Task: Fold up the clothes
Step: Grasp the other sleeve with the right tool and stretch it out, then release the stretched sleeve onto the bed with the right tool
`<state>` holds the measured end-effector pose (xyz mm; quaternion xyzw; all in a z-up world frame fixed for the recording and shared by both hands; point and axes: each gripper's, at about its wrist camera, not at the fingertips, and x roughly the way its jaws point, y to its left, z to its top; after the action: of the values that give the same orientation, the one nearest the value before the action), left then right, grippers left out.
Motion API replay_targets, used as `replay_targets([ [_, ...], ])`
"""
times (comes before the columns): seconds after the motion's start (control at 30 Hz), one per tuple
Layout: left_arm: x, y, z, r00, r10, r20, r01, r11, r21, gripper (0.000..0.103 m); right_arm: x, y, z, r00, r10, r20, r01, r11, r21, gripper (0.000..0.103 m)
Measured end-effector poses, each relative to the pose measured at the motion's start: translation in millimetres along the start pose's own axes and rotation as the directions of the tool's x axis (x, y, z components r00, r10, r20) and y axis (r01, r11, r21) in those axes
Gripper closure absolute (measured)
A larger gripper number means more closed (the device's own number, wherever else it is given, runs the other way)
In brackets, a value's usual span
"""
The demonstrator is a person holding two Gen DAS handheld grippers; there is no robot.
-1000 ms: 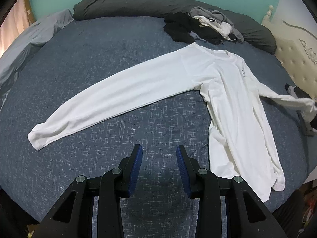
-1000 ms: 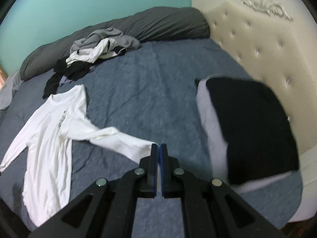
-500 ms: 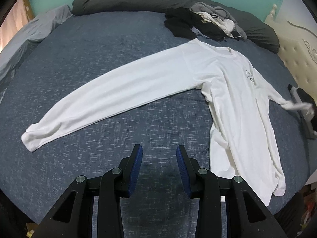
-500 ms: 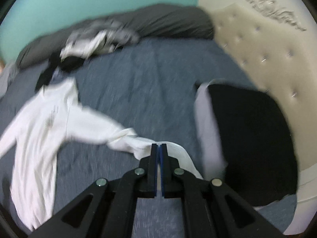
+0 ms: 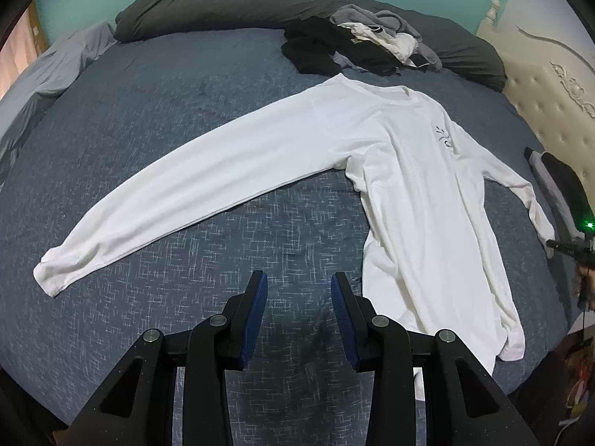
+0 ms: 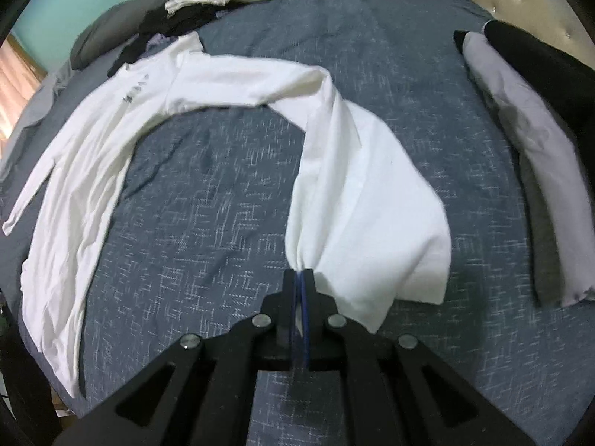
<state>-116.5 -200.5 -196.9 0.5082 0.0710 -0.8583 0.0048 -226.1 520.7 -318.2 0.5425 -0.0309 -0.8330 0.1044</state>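
A white long-sleeved shirt lies flat on the blue bed cover, one sleeve stretched out to the left. My left gripper hovers open above the cover, just in front of the shirt's hem side, touching nothing. In the right wrist view the shirt's body lies at the left, and its other sleeve is lifted off the bed. My right gripper is shut on that sleeve near the cuff, and the cloth hangs bunched from the pads.
A pile of dark, grey and white clothes sits at the far side against a long dark bolster. A folded black and pale grey garment lies beside the tufted cream headboard. The bed's edge runs close below both grippers.
My right gripper has lifted the sleeve end and pulled it up and back, so the sleeve now arches off the bed. The left gripper stayed open and shifted only slightly.
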Motion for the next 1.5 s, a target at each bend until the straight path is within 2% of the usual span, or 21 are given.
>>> replay_targets([
  [0.07, 0.3, -1.0, 0.8, 1.0, -0.003, -0.001, 0.003, 1.0, 0.0, 0.064, -12.6, -13.5, 3.7, 0.998, 0.023, 0.054, -0.026, 0.998, 0.053, 0.1],
  [0.13, 0.7, -0.8, 1.5, 1.0, -0.005, -0.001, 0.005, 1.0, -0.003, 0.064, -27.3, -29.2, 8.9, 0.993, 0.003, 0.12, -0.015, 0.994, 0.107, 0.098],
  [0.17, 1.0, -0.7, 1.6, 1.0, -0.005, -0.001, 0.005, 1.0, -0.005, 0.064, -32.3, -35.2, 11.7, 0.99, -0.006, 0.141, -0.013, 0.991, 0.13, 0.093],
  [0.2, 1.7, -0.7, 1.6, 1.0, -0.006, -0.002, 0.006, 1.0, -0.006, 0.064, -37.3, -41.1, 14.5, 0.987, -0.015, 0.163, -0.01, 0.988, 0.152, 0.081],
  [0.27, 3.0, -1.4, 1.4, 1.0, -0.01, -0.005, 0.01, 1.0, -0.008, 0.064, -37.8, -50.3, 19.8, 0.985, -0.046, 0.164, 0.015, 0.983, 0.185, 0.066],
  [0.37, 5.5, -2.4, 0.8, 1.0, -0.01, -0.009, 0.01, 1.0, -0.005, 0.064, -34.5, -54.4, 23.0, 0.984, -0.049, 0.173, 0.013, 0.979, 0.204, 0.065],
  [0.4, 6.7, -2.4, 0.7, 1.0, -0.01, -0.012, 0.01, 1.0, -0.004, 0.064, -29.9, -55.6, 24.3, 0.985, -0.086, 0.151, 0.054, 0.977, 0.205, 0.065],
  [0.47, 9.1, -1.7, 0.7, 1.0, -0.009, -0.016, 0.009, 1.0, -0.004, 0.064, -16.5, -55.7, 24.3, 0.986, -0.141, 0.09, 0.121, 0.972, 0.2, 0.065],
  [0.57, 11.9, -1.2, 0.7, 1.0, -0.01, -0.019, 0.01, 1.0, -0.009, 0.064, -2.1, -54.5, 20.8, 0.984, -0.171, 0.048, 0.16, 0.969, 0.187, 0.065],
  [0.73, 15.1, -0.2, 0.6, 1.0, -0.009, -0.024, 0.008, 1.0, -0.007, 0.064, 7.4, -55.4, 16.5, 0.985, -0.167, 0.033, 0.158, 0.968, 0.198, 0.065],
  [0.77, 15.6, 0.1, 0.6, 1.0, -0.009, -0.024, 0.008, 1.0, -0.008, 0.064, 7.5, -55.2, 16.2, 0.985, -0.167, 0.034, 0.158, 0.967, 0.198, 0.069],
  [0.8, 16.1, 0.3, 0.6, 1.0, -0.009, -0.023, 0.008, 1.0, -0.009, 0.064, 7.7, -55.0, 15.8, 0.985, -0.168, 0.035, 0.158, 0.967, 0.198, 0.086],
  [0.87, 17.9, 0.4, 0.9, 1.0, -0.008, -0.026, 0.008, 1.0, -0.009, 0.064, 7.9, -54.6, 15.2, 0.985, -0.168, 0.036, 0.158, 0.967, 0.199, 0.096],
  [1.03, 22.5, -1.2, 1.7, 0.999, -0.008, -0.034, 0.007, 1.0, -0.004, 0.064, -16.4, -42.4, 26.7, 0.975, -0.199, 0.096, 0.184, 0.972, 0.145, 0.098],
  [1.13, 24.4, -3.8, 2.5, 0.999, -0.01, -0.036, 0.01, 1.0, -0.001, 0.064, -49.6, -45.2, 43.3, 0.959, -0.232, 0.162, 0.21, 0.967, 0.144, 0.098],
  [1.3, 27.7, -9.7, 4.5, 0.999, -0.016, -0.037, 0.016, 1.0, 0.003, 0.064, -107.7, -67.1, 79.2, 0.924, -0.302, 0.236, 0.265, 0.948, 0.174, 0.098],
  [1.4, 30.3, -13.4, 5.5, 0.999, -0.019, -0.039, 0.019, 1.0, 0.007, 0.064, -128.8, -82.6, 100.4, 0.903, -0.338, 0.264, 0.29, 0.935, 0.203, 0.098],
  [1.5, 34.2, -17.6, 6.2, 0.999, -0.018, -0.045, 0.018, 1.0, 0.013, 0.064, -139.3, -93.9, 115.2, 0.895, -0.355, 0.271, 0.296, 0.925, 0.237, 0.098],
])
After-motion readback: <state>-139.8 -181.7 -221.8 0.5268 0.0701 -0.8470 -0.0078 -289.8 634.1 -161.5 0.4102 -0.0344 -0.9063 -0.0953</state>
